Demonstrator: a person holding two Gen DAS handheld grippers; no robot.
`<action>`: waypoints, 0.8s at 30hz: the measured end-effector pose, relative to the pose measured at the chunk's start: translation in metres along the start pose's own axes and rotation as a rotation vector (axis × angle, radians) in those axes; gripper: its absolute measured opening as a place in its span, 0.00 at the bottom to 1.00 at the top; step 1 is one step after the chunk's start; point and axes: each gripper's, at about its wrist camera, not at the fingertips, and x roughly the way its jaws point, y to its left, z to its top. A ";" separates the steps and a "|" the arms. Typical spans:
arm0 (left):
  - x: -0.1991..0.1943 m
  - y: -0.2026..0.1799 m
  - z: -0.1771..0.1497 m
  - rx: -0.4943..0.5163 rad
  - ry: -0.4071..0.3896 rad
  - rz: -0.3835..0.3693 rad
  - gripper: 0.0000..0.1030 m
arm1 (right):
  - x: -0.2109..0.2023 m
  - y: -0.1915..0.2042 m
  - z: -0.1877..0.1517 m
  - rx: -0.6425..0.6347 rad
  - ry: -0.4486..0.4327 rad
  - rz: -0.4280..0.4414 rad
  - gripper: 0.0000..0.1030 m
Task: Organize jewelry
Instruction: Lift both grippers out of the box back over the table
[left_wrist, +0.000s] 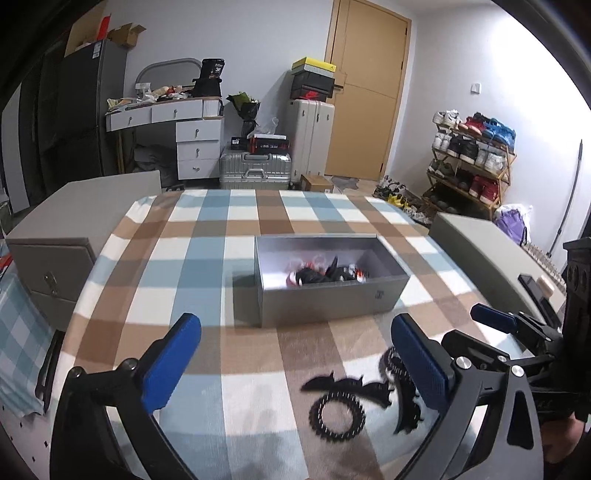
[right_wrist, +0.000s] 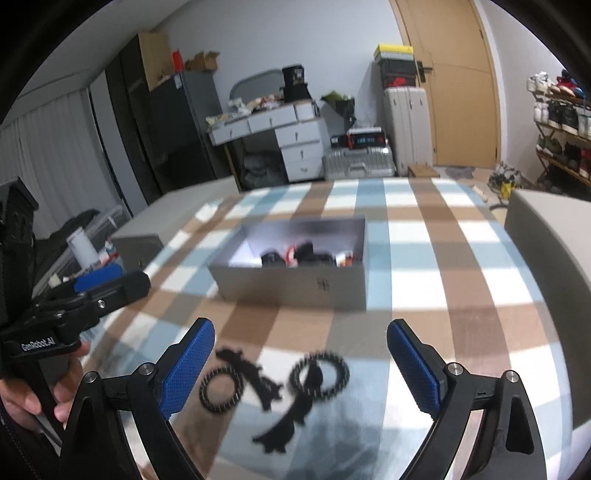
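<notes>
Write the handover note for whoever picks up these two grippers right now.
Left gripper: open, empty, low over the checked tablecloth.
Right gripper: open, empty, fingers either side of the loose pieces but not touching them.
On the cloth, near edge: two black ring-shaped hair ties with black bows, blurred, lying close together in front of both grippers.
Grey open box sits mid-table; it already holds a pile of black, red and white pieces.
Done: that pile is in the box.
Left: likely pick up the two black pieces and put them in the box.
</notes>
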 end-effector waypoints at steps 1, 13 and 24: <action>0.001 0.000 -0.004 0.000 0.005 0.001 0.98 | 0.002 -0.001 -0.006 -0.001 0.014 -0.001 0.92; 0.008 0.011 -0.050 -0.036 0.139 0.016 0.98 | 0.024 -0.006 -0.048 0.051 0.161 0.043 0.92; 0.005 0.023 -0.058 -0.102 0.171 -0.012 0.98 | 0.034 -0.002 -0.051 0.053 0.182 0.029 0.86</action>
